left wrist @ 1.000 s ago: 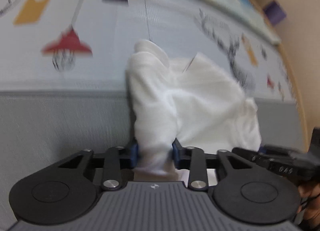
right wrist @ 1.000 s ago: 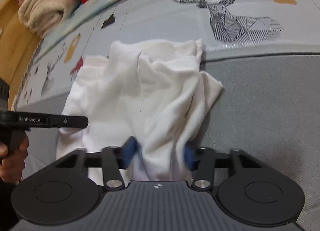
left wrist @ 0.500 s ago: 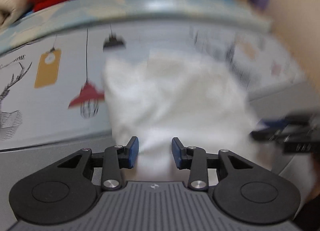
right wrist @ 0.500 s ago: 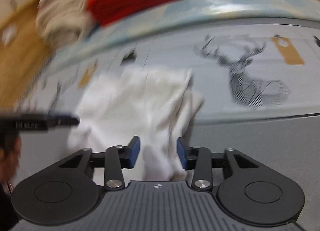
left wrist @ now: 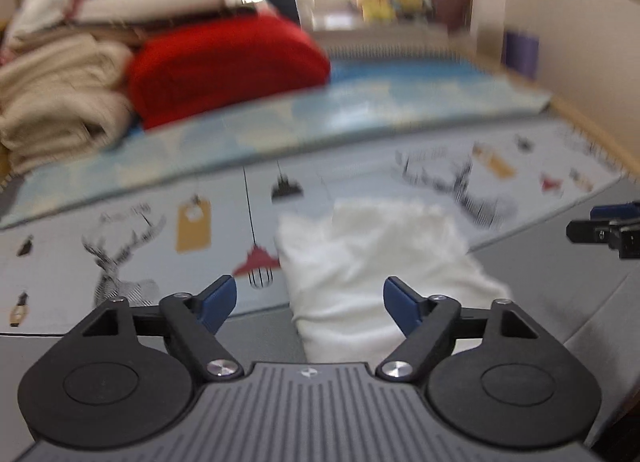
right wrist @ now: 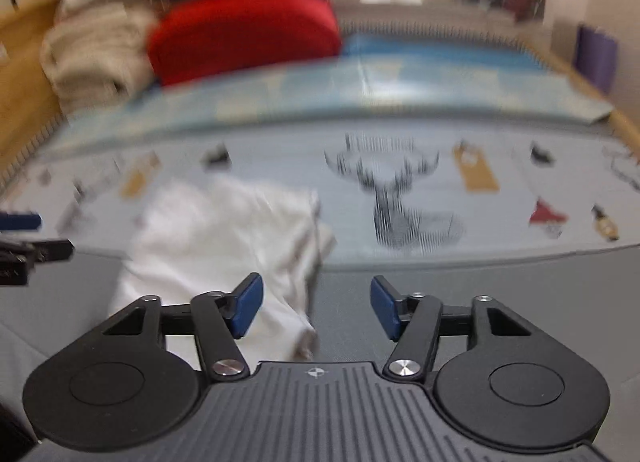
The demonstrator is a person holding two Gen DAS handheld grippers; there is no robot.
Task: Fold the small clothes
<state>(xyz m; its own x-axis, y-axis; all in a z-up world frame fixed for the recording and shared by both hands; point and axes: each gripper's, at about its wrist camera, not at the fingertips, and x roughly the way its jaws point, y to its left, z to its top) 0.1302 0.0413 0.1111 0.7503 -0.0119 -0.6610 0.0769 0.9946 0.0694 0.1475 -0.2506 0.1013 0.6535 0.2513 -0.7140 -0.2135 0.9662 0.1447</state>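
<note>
The crumpled white cotton garment [left wrist: 384, 274] lies lower centre of the left wrist view, just beyond the left gripper [left wrist: 310, 304], whose jaws have just opened and hold nothing; in the right wrist view it sits lower left of the right gripper [right wrist: 316, 306], likewise just opened and empty; neither is clearly nearer.

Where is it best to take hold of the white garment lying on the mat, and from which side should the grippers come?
Probably by its near edge. The white garment lies bunched on the mat, and its near hem reaches toward both cameras. The left gripper and the right gripper, whose jaws have just been opening with no cloth gripped, could come from above, each pinching one near corner.
</note>
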